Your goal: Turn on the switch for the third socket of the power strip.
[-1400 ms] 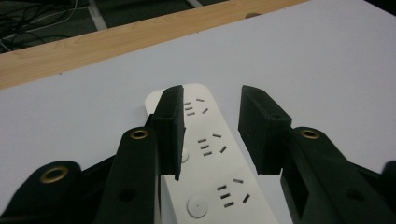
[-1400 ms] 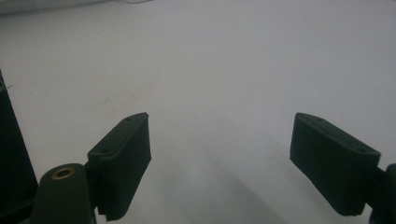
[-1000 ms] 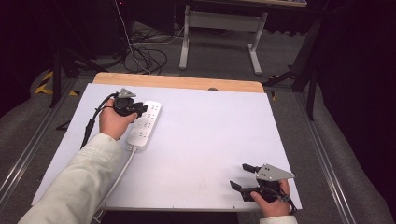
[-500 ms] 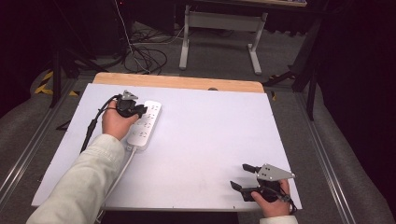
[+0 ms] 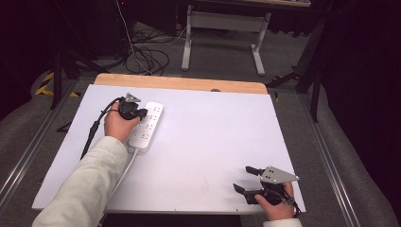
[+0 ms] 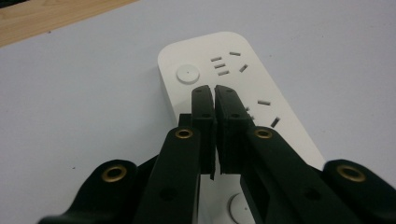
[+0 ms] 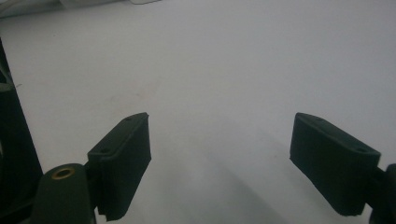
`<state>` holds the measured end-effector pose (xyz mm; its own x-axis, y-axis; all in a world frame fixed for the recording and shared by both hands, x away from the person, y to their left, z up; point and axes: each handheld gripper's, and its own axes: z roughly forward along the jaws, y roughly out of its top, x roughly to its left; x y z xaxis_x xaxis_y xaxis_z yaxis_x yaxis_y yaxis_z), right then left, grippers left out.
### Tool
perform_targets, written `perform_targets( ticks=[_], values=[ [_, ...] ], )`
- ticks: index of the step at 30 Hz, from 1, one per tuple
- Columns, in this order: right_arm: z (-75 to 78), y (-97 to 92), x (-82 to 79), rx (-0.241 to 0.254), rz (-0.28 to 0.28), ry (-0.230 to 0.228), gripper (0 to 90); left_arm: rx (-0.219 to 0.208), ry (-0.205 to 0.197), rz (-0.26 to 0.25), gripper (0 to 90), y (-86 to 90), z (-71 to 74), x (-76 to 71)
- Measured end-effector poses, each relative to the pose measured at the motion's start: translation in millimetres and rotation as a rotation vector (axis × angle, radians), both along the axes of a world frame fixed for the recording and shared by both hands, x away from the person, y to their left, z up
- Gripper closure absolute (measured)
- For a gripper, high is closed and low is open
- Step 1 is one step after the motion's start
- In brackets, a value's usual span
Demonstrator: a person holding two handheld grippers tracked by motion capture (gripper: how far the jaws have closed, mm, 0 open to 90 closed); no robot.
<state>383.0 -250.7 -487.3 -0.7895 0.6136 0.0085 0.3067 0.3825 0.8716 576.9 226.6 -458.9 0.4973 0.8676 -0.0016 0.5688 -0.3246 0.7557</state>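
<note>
— White plastic under my left gripper [image 6: 215, 93]: that is the power strip [image 5: 146, 125], lying flat on the white table [image 5: 213, 132] toward its far left part. Where do you see my jaws on it?

— In the left gripper view they are pressed together, a hairline gap between the pads, with nothing caught between them. Their tips sit over the strip's top face, just near the round button [image 6: 187, 73] at its rounded end, socket slots to the right of them.

— Touching the strip?

— I cannot tell whether the tips rest on it or hover just above.

— And from the high view?

— Your left hand [image 5: 119, 125] lies along the strip's left edge, sleeve [image 5: 80, 189] trailing back to the table's near edge. The strip's white cord [image 5: 124, 168] runs from its near end down beside that sleeve.

— My right gripper [image 5: 246, 179]?

— Well apart, at the near right corner of the table, jaws spread wide, empty, bare white surface between them in the right gripper view.
</note>
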Motion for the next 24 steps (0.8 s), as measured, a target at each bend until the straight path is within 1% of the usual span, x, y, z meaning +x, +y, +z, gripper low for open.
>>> perform_targets(
  ticks=[1,3,8,12,13,15,17,24],
  values=[
    [0.0,-0.1,0.1,0.0,0.001,-0.001,20.7,0.003,0.001,-0.002,87.9,-0.7,-0.4,0.3],
    [0.0,0.1,0.0,0.001,0.002,0.0,20.7,-0.005,0.008,0.001,88.3,-1.8,-1.0,0.2],
    [0.0,-0.1,0.0,0.0,0.002,-0.001,20.7,0.0,0.008,0.011,89.6,-0.4,-1.2,1.2],
    [0.0,0.0,-0.1,0.0,0.004,0.0,20.6,-0.008,0.017,0.016,90.0,-0.7,-1.2,1.1],
    [-0.1,0.1,-0.1,0.001,0.005,0.0,20.6,0.001,0.015,0.014,89.9,-1.1,-1.0,1.2],
    [-0.5,0.4,-0.1,0.001,0.008,0.004,20.5,-0.001,0.017,0.012,90.0,-1.1,-1.0,1.3],
    [-1.0,1.0,0.1,-0.004,0.014,0.007,20.5,-0.011,0.023,0.015,90.0,0.1,-1.3,1.7],
    [-0.9,0.5,0.3,0.0,0.011,0.005,20.3,-0.001,0.026,0.027,90.0,-0.7,-1.2,2.2]
  ],
)
